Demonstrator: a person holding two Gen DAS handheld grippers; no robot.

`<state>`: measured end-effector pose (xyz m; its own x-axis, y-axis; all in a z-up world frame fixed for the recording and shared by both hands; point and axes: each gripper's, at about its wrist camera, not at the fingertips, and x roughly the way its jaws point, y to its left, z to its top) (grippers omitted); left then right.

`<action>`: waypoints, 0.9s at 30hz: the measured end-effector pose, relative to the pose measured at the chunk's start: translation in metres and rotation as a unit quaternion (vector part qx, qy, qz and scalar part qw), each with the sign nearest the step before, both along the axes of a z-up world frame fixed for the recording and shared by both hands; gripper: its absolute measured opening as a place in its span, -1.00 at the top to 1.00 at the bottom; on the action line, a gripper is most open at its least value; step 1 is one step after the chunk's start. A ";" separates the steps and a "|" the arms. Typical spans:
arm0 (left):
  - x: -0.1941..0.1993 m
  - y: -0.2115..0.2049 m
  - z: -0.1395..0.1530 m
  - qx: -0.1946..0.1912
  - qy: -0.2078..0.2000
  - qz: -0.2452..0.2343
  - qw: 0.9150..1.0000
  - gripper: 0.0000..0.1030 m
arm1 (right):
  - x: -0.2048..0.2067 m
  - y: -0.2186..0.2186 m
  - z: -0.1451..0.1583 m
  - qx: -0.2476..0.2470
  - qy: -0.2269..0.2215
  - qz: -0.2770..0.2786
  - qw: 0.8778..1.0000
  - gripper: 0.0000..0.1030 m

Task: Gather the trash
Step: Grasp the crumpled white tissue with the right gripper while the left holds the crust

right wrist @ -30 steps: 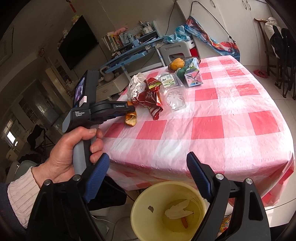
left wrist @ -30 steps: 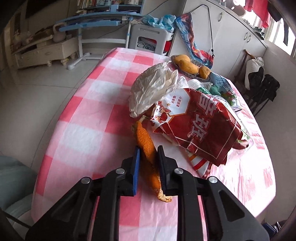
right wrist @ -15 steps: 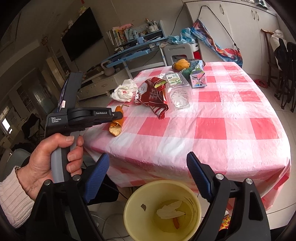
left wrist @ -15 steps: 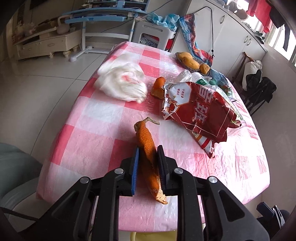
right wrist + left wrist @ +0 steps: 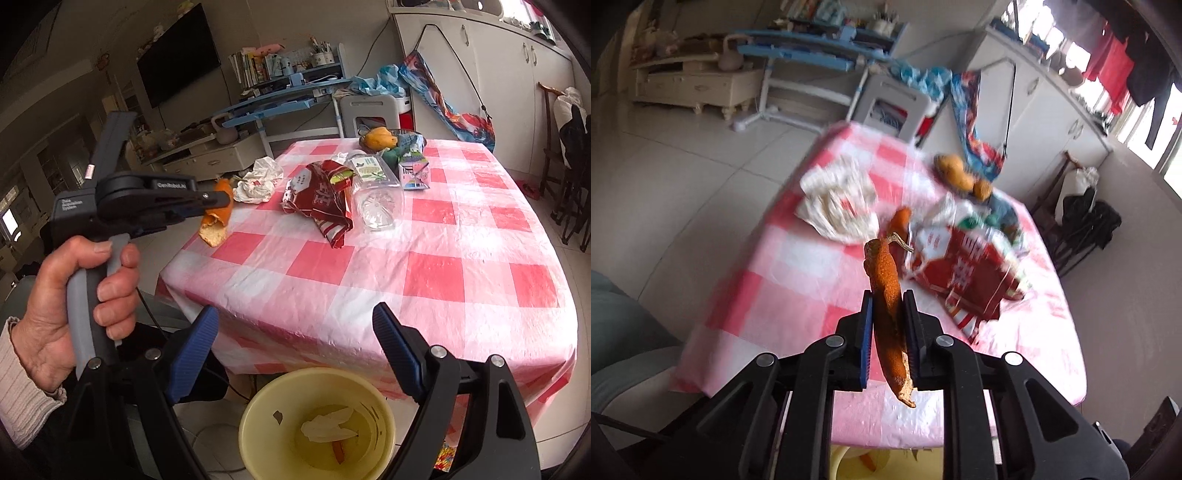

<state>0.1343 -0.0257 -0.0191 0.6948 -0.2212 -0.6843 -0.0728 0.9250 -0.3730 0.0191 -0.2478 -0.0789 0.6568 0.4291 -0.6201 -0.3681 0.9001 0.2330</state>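
Observation:
My left gripper (image 5: 888, 299) is shut on a long orange peel (image 5: 886, 288) and holds it in the air above the near left corner of the checkered table; it also shows in the right wrist view (image 5: 218, 201) with the peel (image 5: 218, 218). My right gripper (image 5: 295, 328) is open and empty, above a yellow bin (image 5: 317, 424) on the floor with scraps inside. On the table lie a crumpled white bag (image 5: 258, 179), a red snack wrapper (image 5: 321, 199), a second orange piece (image 5: 901, 221) and a clear plastic bottle (image 5: 376, 199).
A small carton (image 5: 413, 170) and orange fruit in a dish (image 5: 378, 136) sit at the table's far end. The pink checkered table (image 5: 443, 266) has its front edge just beyond the bin. Chairs stand at the right (image 5: 569, 166). A blue desk stands behind (image 5: 280, 99).
My left gripper has lifted the orange peel off the table and drawn back toward the near edge. The white bag has slid off the wrapper. The right gripper stays open over the bin.

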 end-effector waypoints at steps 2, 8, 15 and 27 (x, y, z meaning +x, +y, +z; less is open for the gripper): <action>-0.014 0.012 0.018 0.009 -0.032 0.023 0.999 0.70 | 0.003 0.008 0.008 -0.013 -0.014 0.017 1.000 -0.58; -0.034 0.053 0.049 -0.001 -0.086 0.090 0.992 0.70 | 0.044 0.055 0.028 -0.025 -0.037 0.078 0.996 -0.58; -0.052 0.088 0.065 -0.040 -0.126 0.153 0.979 0.70 | 0.136 0.142 0.033 -0.080 -0.042 0.142 0.986 -0.58; -0.042 0.084 0.054 -0.065 -0.106 0.146 0.981 0.70 | 0.233 0.186 -0.027 -0.126 0.062 0.117 0.983 0.22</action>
